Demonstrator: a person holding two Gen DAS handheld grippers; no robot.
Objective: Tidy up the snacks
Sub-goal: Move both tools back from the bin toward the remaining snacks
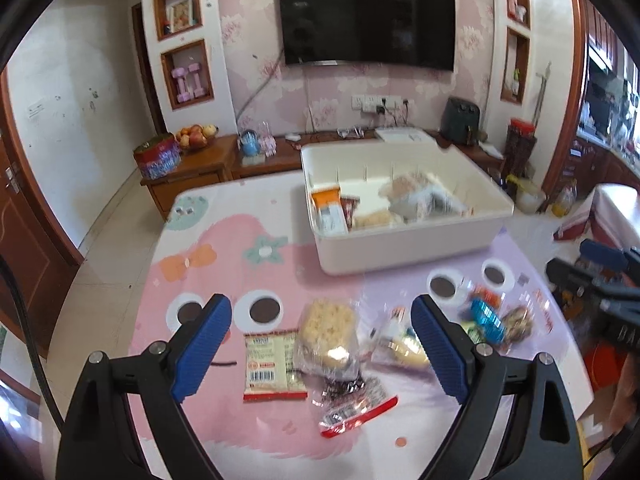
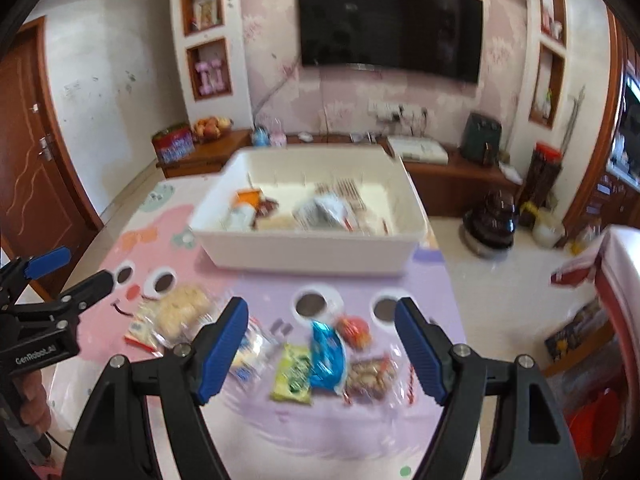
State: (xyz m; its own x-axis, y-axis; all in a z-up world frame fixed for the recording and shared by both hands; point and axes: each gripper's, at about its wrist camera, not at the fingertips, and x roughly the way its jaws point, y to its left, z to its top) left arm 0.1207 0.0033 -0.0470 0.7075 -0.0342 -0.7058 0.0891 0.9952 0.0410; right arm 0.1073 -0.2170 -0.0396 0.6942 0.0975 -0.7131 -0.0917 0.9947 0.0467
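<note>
Loose snack packets lie on a pink and lilac cartoon mat. My left gripper [image 1: 322,322] hangs open above a puffed-rice cake in clear wrap [image 1: 328,326], with a red-edged flat packet [image 1: 272,364] and a crinkled red and black wrapper [image 1: 352,400] beside it. My right gripper [image 2: 320,326] is open above a blue packet [image 2: 327,354], a green packet [image 2: 294,372], a bag of nuts [image 2: 370,378] and a small red sweet [image 2: 354,330]. Nothing sits between either pair of pads. A white bin [image 1: 420,248] at the mat's far side holds several snacks.
The other gripper shows at each view's edge: the right one [image 1: 600,280], the left one [image 2: 48,276]. Behind the table stand a wooden TV cabinet [image 1: 208,164] with a fruit bowl [image 1: 196,136], and a wall TV. Tiled floor lies left, a red-and-white cooler box [image 2: 620,280] right.
</note>
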